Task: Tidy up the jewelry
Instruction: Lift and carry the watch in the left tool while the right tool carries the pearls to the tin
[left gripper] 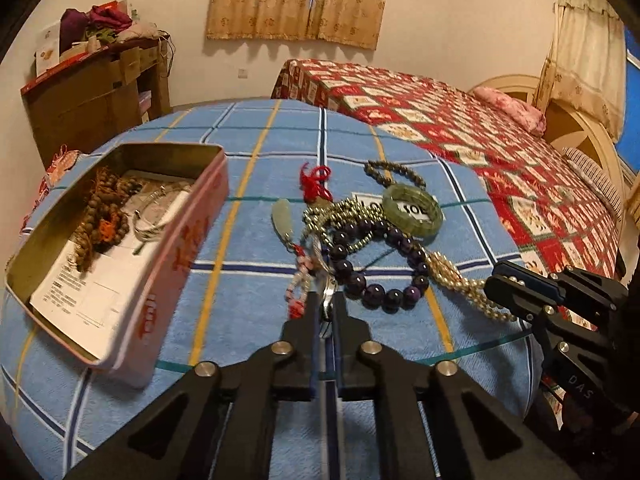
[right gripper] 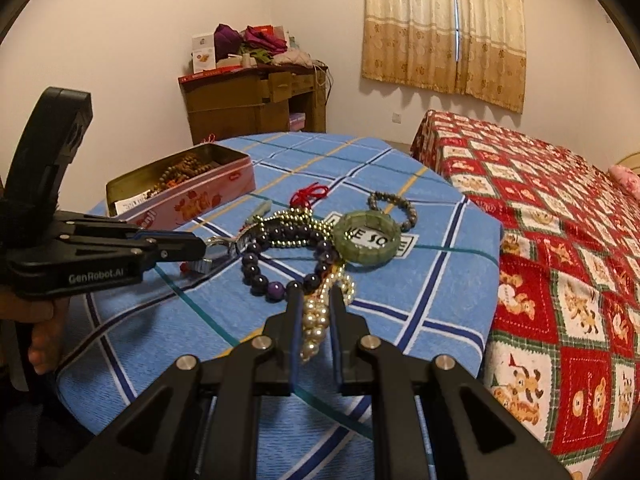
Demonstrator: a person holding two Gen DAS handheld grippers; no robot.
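the watch (left gripper: 329, 300), pinched in the left tongs (left gripper: 323, 300), is best lifted slowly clear of the purple beads (left gripper: 372, 264) while the right tongs (right gripper: 316, 300) clench the pearls (right gripper: 316, 320), with the tin (left gripper: 188, 240) lying left.

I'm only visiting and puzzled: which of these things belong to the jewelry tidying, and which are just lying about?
Job:
- pink tin
- purple bead bracelet
- jade bangle
- pearl strand
- watch
- left gripper
- right gripper

Lying about:
- bed
- curtains
- wooden desk

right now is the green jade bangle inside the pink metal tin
No, the green jade bangle lies on the blue checked cloth among the other jewelry, well to the right of the pink metal tin.
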